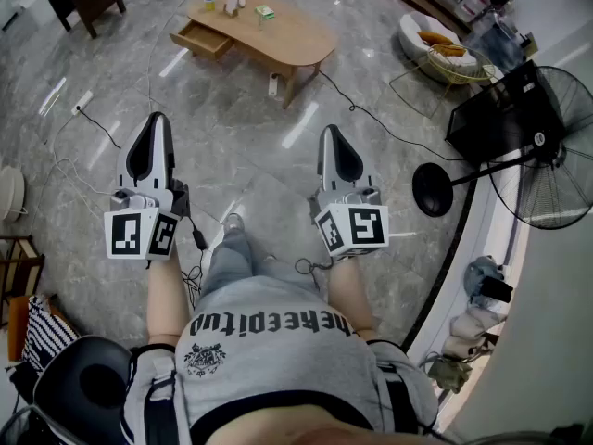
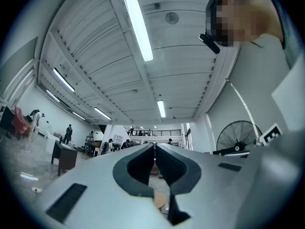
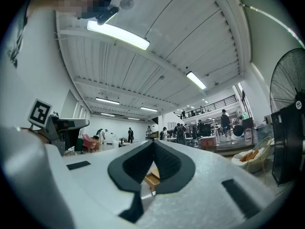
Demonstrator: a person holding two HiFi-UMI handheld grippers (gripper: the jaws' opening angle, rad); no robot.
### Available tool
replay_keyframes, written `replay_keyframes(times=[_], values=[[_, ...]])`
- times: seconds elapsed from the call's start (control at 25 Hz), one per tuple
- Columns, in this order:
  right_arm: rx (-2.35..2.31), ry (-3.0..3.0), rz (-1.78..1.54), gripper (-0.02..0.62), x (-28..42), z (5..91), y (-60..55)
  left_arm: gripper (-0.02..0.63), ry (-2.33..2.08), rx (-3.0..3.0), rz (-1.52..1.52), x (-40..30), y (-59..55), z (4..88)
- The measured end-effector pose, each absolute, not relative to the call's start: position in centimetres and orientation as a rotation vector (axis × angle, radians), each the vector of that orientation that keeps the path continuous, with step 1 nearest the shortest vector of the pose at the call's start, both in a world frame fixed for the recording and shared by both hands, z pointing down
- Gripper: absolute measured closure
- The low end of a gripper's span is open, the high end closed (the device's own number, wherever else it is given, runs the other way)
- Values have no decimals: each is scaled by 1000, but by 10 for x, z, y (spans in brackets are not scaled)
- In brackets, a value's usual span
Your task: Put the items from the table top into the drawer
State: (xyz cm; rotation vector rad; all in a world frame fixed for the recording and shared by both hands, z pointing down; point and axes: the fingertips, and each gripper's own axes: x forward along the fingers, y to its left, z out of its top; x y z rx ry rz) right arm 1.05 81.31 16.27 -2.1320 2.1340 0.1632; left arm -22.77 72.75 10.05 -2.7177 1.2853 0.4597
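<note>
Now | left tool [image 1: 157, 119] closed | right tool [image 1: 331, 131] closed | shirt [image 1: 278, 364] lettering inverted

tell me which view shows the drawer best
The head view: the drawer shows whole from above, pulled out of the table. The right gripper view catches only a small, low piece of it. In the left gripper view I can make out no drawer, only a bit of wood.

Items [image 1: 232, 5] lie on the table [image 1: 298, 39], drawer [image 1: 204, 40] at its left.
</note>
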Motion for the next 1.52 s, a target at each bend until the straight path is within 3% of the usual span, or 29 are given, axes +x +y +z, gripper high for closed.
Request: replay_keyframes(times=[0.88, 1.52], values=[[-2100, 2163, 224, 592, 6, 153, 726, 594, 1095, -2766, 409, -209, 652, 98], [-2057, 2131, 237, 592, -22, 135, 585, 594, 1146, -2719, 489, -256, 509, 82]])
